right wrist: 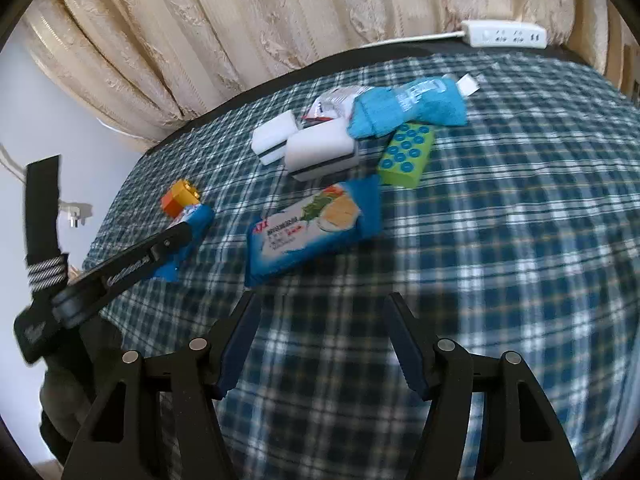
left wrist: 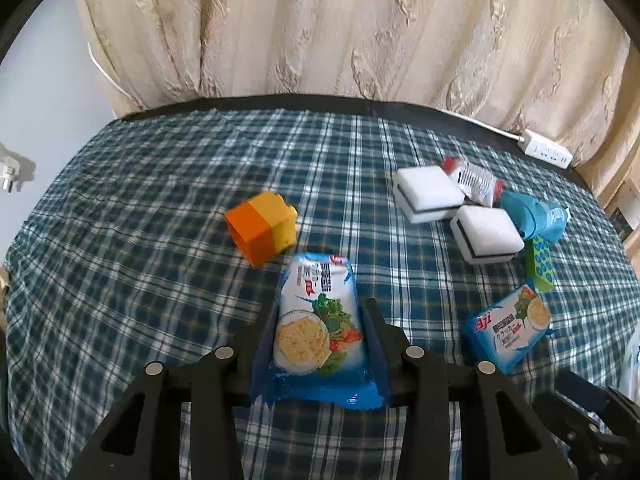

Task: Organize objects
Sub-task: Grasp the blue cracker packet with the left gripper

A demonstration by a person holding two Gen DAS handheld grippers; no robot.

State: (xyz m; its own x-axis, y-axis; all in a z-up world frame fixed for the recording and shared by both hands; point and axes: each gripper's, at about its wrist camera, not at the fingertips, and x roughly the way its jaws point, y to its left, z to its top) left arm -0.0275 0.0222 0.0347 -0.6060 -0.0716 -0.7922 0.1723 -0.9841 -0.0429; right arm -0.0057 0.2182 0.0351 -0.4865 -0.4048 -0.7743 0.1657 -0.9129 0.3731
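Note:
My left gripper (left wrist: 322, 308) is shut on a blue cracker pack (left wrist: 318, 320), its fingers pressed on both long sides; the same pack shows in the right wrist view (right wrist: 188, 228) with the left gripper (right wrist: 176, 236) on it. An orange-and-yellow block (left wrist: 262, 232) lies just beyond it. A second blue cracker pack (right wrist: 312, 228) lies on the checked cloth ahead of my right gripper (right wrist: 324, 300), which is open and empty. Two white sponges (right wrist: 320, 152), a blue towel (right wrist: 408, 108), a green dotted block (right wrist: 406, 154) and a red-white packet (right wrist: 330, 106) sit in a cluster behind it.
A blue plaid cloth covers the table (right wrist: 500, 220). A white power strip (right wrist: 506, 34) lies at the far edge against beige curtains. A wall plug (left wrist: 10, 172) hangs at the left. The table's dark rim (left wrist: 280, 102) runs along the back.

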